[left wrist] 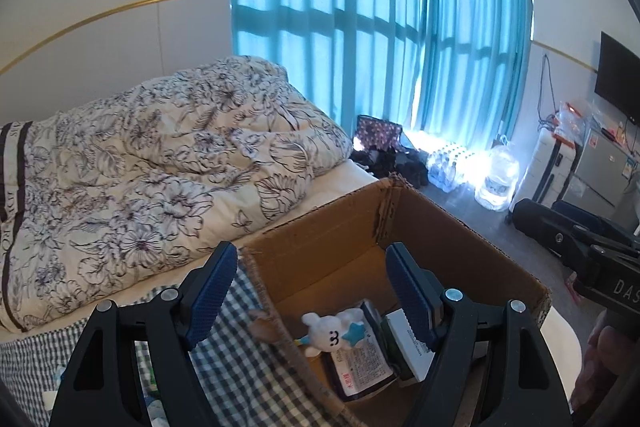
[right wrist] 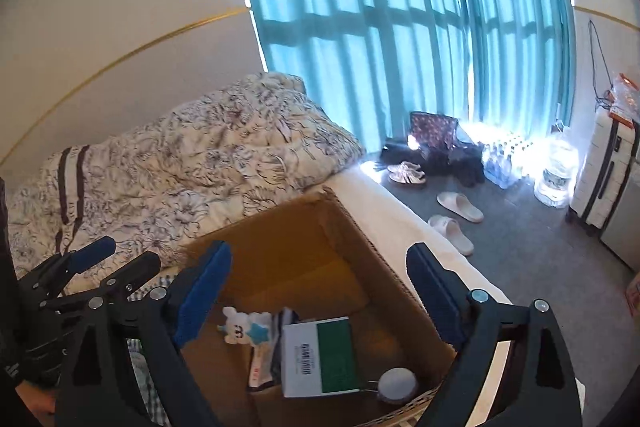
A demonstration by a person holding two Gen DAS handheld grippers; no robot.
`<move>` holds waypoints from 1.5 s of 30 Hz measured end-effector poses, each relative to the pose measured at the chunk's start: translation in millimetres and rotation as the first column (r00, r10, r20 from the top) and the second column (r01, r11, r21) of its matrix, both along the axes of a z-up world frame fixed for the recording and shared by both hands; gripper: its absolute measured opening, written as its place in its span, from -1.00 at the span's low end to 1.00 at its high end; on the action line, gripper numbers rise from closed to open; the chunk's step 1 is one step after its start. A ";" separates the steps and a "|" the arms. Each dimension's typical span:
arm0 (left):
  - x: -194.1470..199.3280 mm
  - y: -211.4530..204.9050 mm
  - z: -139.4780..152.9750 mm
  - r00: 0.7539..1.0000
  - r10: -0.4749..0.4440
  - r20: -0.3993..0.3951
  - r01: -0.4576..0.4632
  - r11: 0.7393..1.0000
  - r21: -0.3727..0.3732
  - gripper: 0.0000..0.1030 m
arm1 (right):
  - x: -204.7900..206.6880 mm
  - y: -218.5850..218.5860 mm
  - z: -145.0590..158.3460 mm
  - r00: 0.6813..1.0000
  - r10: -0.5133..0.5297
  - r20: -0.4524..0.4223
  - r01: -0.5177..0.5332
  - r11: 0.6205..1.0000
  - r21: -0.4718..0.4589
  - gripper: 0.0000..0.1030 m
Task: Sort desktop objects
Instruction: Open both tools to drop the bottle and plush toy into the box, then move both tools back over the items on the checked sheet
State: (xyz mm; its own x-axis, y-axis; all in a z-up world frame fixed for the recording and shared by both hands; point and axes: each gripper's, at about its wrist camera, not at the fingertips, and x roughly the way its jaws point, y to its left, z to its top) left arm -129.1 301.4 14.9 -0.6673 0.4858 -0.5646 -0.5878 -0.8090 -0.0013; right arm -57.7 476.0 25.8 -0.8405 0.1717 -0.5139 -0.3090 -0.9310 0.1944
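An open cardboard box point(left wrist: 460, 239) point(right wrist: 384, 263) stands on the bed. Inside lie a white plush toy with a blue star point(left wrist: 330, 335) point(right wrist: 240, 325), a white-and-green box point(right wrist: 320, 355) point(left wrist: 412, 339), a printed packet point(left wrist: 360, 363) and a grey round object point(right wrist: 396, 383). My left gripper point(left wrist: 310, 291) is open above the box's left wall, nothing between its blue pads. My right gripper point(right wrist: 320, 291) is open over the box, holding nothing. The left gripper point(right wrist: 96, 267) also shows at the left of the right wrist view.
A floral quilt point(left wrist: 140, 171) covers the bed behind the box, and a checked cloth point(left wrist: 240, 347) lies left of it. On the floor sit slippers point(right wrist: 456, 215), shoes point(right wrist: 406, 173), water bottles point(right wrist: 504, 163), a suitcase point(right wrist: 608, 171) and teal curtains point(left wrist: 380, 27).
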 end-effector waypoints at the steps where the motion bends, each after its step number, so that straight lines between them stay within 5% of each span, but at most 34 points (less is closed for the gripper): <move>1: 1.9 -4.4 2.1 1.000 0.005 -0.003 -0.005 1.000 0.002 0.55 | -0.1 -3.2 0.2 1.000 0.007 -0.002 -0.007 1.000 -0.001 0.74; 26: 35.2 -122.0 41.2 0.987 0.143 -0.069 -0.141 0.989 0.039 0.61 | 7.5 -116.6 31.0 0.980 0.185 -0.072 -0.181 0.981 0.067 0.78; 45: 47.7 -227.2 46.6 0.931 0.351 -0.103 -0.346 0.936 0.066 0.70 | 2.6 -192.5 7.8 0.945 0.327 0.000 -0.322 0.932 0.165 0.85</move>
